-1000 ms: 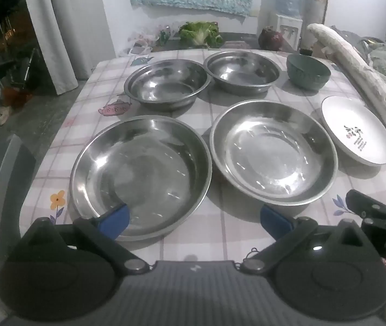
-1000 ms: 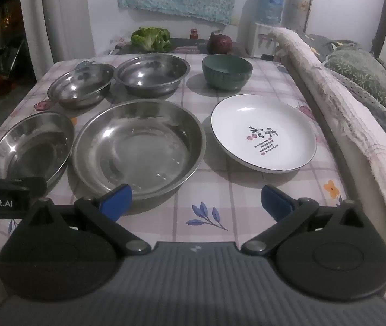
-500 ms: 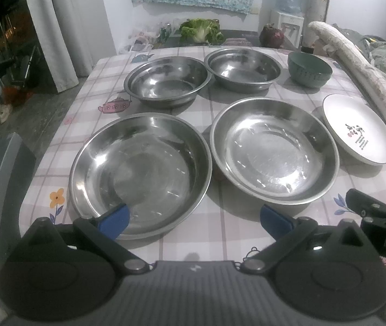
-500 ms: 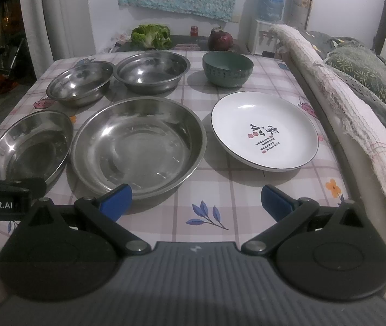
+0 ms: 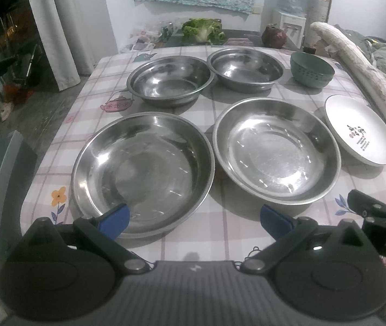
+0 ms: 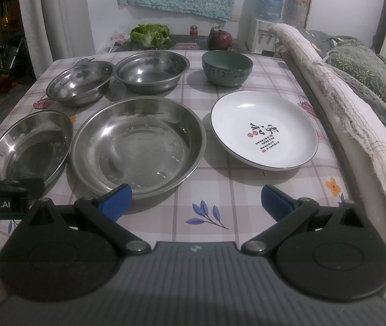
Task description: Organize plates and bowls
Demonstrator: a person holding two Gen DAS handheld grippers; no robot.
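Note:
Two wide steel plates sit in the front row of the checked table: the left steel plate and the right steel plate. Behind them stand two steel bowls, the left steel bowl and the right steel bowl. A green bowl is at the back right and a white printed plate in front of it. My left gripper hovers open at the near rim of the left steel plate. My right gripper is open over the tablecloth, nothing between its fingers.
A padded rail wrapped in white cloth runs along the table's right edge, cushions beyond it. Lettuce, a red onion and a water dispenser stand past the far edge. The table's left edge drops to the floor.
Both views have shifted slightly, with the dishes sitting a little lower and nearer in the frame. No dish has moved and both grippers stay open.

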